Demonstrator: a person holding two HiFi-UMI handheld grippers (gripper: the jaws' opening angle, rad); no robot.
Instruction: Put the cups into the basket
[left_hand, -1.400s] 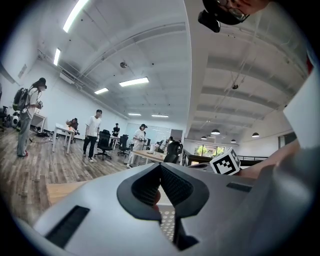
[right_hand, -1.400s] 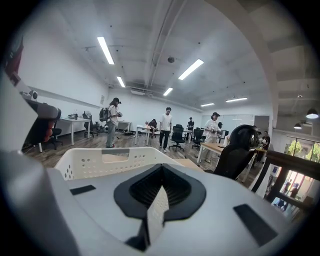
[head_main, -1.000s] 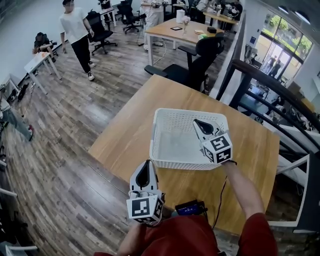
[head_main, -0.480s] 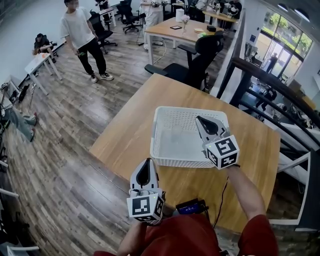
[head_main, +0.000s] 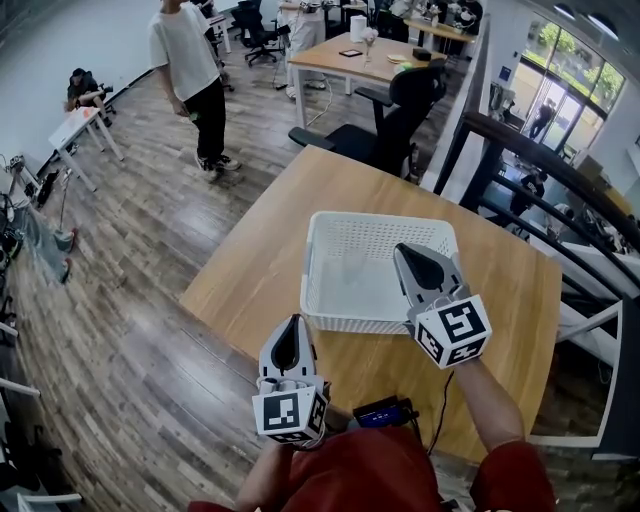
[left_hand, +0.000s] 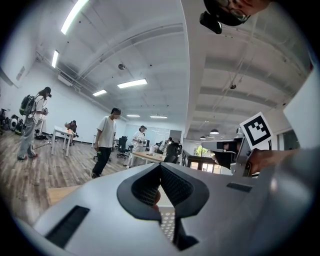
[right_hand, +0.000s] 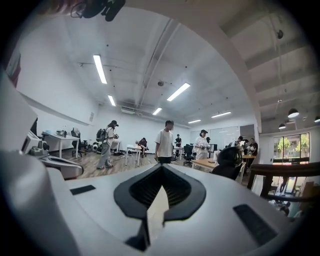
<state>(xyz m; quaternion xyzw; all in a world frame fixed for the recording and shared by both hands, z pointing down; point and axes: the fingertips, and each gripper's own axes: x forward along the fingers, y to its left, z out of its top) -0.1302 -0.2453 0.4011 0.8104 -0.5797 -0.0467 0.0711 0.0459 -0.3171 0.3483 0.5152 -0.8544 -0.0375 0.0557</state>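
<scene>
Head view: white basket (head_main: 345, 322) sits mid-table (head_main: 250, 260). The right gripper (head_main: 408, 260) hangs over its near right corner. The left gripper (head_main: 291, 326) is parked low off the table's near edge, near the person's body, so I'd guess it's just idle. I don't see any cups out on the wood. There's something faint and see-through on the basket floor that could be clear cups, but honestly it's too washed out to call. If that's them, the job looks about done.

Left gripper view: jaws pressed together, nothing in them. The sliver below the tips shows only the basket's perforated wall, so it's aimed at the basket.

Right gripper view: jaws together too, empty, pointing out across the room instead of down. To me that reads as nothing left to carry.
</scene>
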